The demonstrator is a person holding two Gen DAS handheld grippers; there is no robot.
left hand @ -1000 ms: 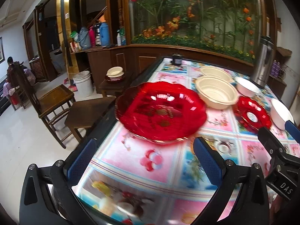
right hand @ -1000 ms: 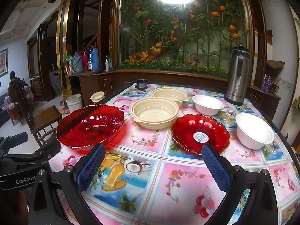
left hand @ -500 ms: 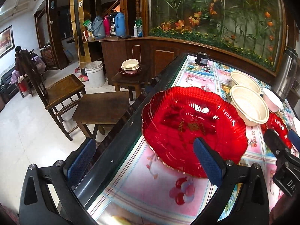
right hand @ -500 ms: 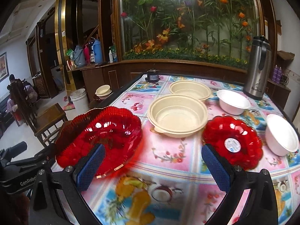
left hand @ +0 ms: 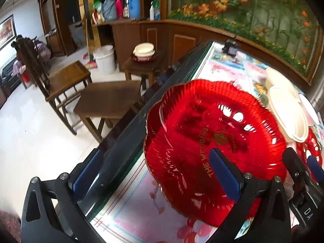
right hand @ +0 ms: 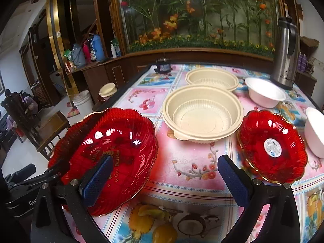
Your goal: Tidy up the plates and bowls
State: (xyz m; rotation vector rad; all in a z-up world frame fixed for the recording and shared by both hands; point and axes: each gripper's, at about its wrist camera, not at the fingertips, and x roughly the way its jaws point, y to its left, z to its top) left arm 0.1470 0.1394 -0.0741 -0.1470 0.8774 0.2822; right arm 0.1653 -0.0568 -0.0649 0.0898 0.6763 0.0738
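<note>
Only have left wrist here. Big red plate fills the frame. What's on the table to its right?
Observer: A smaller red plate, lying flat, with a white sticker in its middle.
Operator: Any white bowls?
Observer: Two white bowls, both empty: one behind that plate, one at its right.
Operator: Right gripper holding anything?
Observer: No. The right gripper is open, with only bare tablecloth showing between its fingers.
</note>
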